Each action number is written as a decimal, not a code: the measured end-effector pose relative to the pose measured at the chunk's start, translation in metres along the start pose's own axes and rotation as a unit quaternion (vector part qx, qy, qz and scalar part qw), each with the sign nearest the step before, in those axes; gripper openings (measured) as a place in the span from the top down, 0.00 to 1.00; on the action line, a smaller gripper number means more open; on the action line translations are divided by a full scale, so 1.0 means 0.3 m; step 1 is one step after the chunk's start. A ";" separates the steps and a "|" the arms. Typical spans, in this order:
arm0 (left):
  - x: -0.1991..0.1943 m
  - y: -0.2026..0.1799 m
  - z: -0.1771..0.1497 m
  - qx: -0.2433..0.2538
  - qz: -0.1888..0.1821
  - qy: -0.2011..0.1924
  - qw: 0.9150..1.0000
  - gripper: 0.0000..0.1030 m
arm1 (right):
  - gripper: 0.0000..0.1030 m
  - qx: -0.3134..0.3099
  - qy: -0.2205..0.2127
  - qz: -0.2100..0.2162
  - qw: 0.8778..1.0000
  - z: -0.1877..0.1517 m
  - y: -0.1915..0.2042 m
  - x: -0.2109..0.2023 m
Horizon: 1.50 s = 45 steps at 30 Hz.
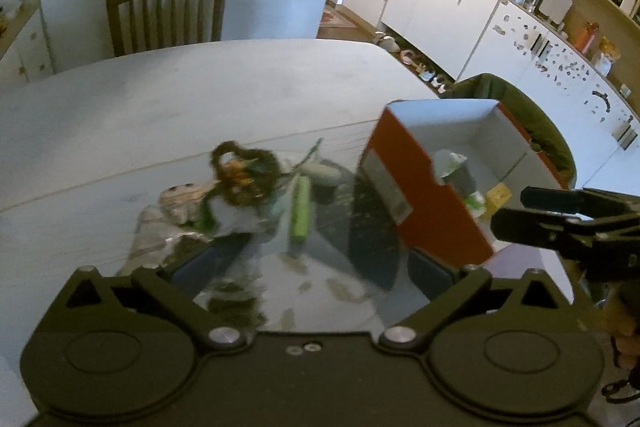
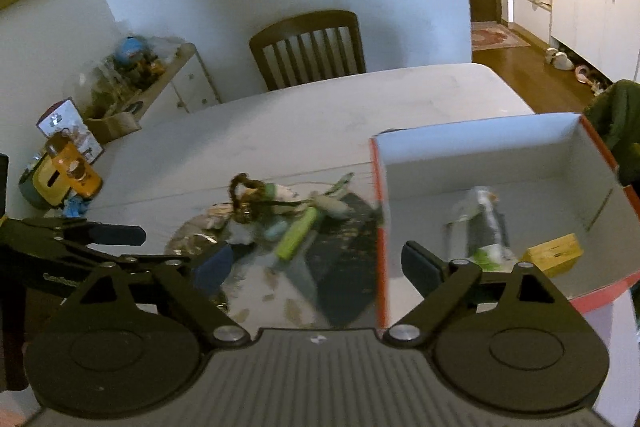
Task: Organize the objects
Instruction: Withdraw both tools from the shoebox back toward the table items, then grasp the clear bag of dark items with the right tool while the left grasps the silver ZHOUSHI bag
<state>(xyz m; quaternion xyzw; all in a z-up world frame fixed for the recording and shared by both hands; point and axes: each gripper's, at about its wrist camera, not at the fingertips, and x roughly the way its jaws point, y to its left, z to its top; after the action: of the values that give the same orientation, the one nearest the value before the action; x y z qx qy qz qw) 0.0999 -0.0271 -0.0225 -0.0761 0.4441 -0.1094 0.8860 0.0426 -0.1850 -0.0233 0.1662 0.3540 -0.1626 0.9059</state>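
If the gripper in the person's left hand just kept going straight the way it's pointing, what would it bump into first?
Probably the lime green tube in the clutter on the table; it lies nearly centred between the open left gripper fingers. The orange box sits just right of that line. Blur makes depth uncertain.

Dim, motion-blurred fisheye views (edges bowed)

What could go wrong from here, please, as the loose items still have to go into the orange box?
The items in the pile overlap, so closing the open right gripper on the green tube might drag the beaded bracelet along. The orange box stands close beside the pile; a finger could knock its wall.
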 end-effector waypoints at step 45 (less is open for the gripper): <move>0.354 0.489 -0.040 -0.050 0.021 0.086 0.995 0.02 | 0.11 -0.128 0.142 -0.007 0.982 -0.175 0.477 0.623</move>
<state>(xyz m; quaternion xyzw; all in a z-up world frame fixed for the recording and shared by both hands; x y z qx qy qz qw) 0.1707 0.0862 -0.1456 -0.1016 0.5250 -0.0742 0.8417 0.2010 -0.0685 -0.1630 0.0678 0.4983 -0.0972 0.8589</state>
